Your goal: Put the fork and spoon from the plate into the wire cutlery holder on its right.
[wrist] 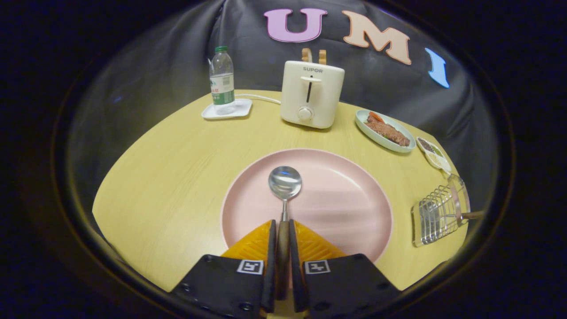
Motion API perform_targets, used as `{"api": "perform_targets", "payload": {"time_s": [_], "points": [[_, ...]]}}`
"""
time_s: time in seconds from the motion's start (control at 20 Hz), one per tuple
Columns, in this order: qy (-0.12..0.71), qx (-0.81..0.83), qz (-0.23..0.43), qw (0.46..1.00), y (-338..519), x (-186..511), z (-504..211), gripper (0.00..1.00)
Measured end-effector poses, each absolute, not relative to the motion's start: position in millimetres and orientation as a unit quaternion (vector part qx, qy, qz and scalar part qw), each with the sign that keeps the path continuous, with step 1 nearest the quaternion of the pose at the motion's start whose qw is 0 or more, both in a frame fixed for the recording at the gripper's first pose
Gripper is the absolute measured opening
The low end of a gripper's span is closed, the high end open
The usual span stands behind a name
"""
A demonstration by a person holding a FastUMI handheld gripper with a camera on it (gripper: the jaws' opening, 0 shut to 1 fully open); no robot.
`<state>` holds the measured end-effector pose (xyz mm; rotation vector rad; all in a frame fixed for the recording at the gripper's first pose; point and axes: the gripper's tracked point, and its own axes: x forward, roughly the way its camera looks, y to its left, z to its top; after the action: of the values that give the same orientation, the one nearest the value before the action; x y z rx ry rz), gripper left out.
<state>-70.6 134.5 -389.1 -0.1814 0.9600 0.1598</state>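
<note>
Dim warm light, fisheye-warped edges.

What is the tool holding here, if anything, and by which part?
The tool is shut on the spoon, gripping its wooden handle between both fingers; the bowl lies ahead over the pink plate.

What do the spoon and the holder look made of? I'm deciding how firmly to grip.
Spoon: polished metal bowl, mirror-bright, with a seemingly wooden handle clamped between the gripper fingers. Wire cutlery holder: shiny bare metal wire, probably steel.
</note>
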Motion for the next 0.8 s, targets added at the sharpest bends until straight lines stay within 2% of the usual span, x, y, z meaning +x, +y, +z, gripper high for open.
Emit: {"api": "perform_targets", "payload": {"time_s": [0.4,0.8], "points": [[0.475,-0.091,0.100,0.870,134.1,-71.4,-389.5,0.07],[0.482,-0.093,0.108,0.865,111.2,-68.9,-357.9,0.07]]}}
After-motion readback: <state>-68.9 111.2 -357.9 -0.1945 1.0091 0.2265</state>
